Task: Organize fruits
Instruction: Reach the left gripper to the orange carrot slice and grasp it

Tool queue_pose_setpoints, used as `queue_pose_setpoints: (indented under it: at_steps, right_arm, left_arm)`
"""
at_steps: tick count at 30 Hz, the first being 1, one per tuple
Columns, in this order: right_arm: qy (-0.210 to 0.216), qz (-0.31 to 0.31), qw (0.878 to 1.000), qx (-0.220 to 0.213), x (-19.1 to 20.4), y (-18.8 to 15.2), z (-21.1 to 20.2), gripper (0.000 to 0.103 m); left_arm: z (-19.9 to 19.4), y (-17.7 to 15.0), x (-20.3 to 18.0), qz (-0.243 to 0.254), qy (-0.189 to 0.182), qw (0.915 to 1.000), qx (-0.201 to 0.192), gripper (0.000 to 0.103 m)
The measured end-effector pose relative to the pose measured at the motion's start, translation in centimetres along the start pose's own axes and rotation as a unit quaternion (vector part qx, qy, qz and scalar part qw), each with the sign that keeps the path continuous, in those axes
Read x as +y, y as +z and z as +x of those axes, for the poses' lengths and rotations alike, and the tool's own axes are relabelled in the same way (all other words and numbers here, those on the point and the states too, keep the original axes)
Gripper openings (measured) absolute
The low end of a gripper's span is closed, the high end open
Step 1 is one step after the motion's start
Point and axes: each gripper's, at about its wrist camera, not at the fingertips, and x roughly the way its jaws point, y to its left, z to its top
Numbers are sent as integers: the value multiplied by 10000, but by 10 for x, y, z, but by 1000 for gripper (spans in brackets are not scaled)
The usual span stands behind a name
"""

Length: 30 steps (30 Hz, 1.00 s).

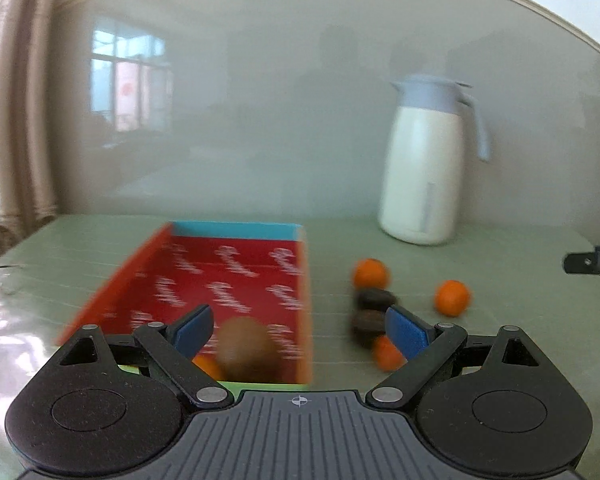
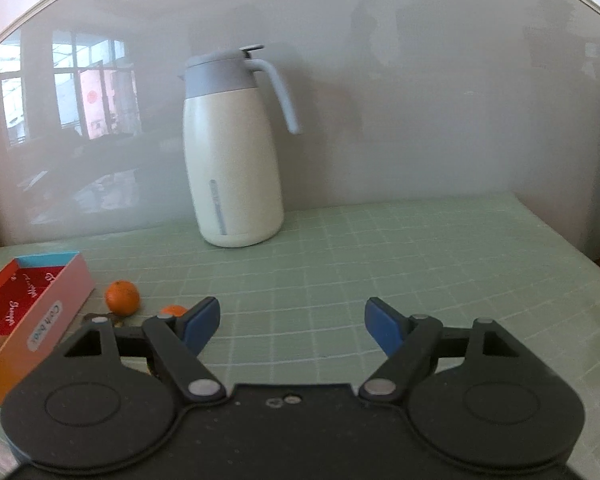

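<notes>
My left gripper [image 1: 300, 330]: jaws wide, holding nothing | my right gripper [image 2: 292, 326]: jaws apart, holding nothing | brown kiwi [image 1: 246, 346] inside red cardboard box [image 1: 148, 264], near end | loose orange tangerines [image 1: 371, 273] on green gridded mat [image 2: 380, 248] at box's 3 o'clock | white thermos jug [image 2: 232, 152] at 12.

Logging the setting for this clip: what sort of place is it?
Probably a home room: a thermos jug stands on a green gridded table mat by a wall, with a curtain alongside.
</notes>
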Motion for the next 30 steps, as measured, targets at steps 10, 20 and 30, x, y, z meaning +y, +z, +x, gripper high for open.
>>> queue_pose_setpoints:
  at_steps: [10, 20, 30]
  right_arm:
    - [-373, 161, 9992, -5, -48, -5, -7, 80]
    - [-545, 276, 9981, -2, -75, -9, -12, 80]
    - [-624, 353, 9974, 16, -90, -12, -16, 80]
  left_arm:
    - [23, -6, -74, 564, -608, 9959, 350, 64]
    - [51, -14, -112, 736, -673, 9918, 795, 57]
    - [70, -16, -120, 715, -637, 9900, 1038, 31]
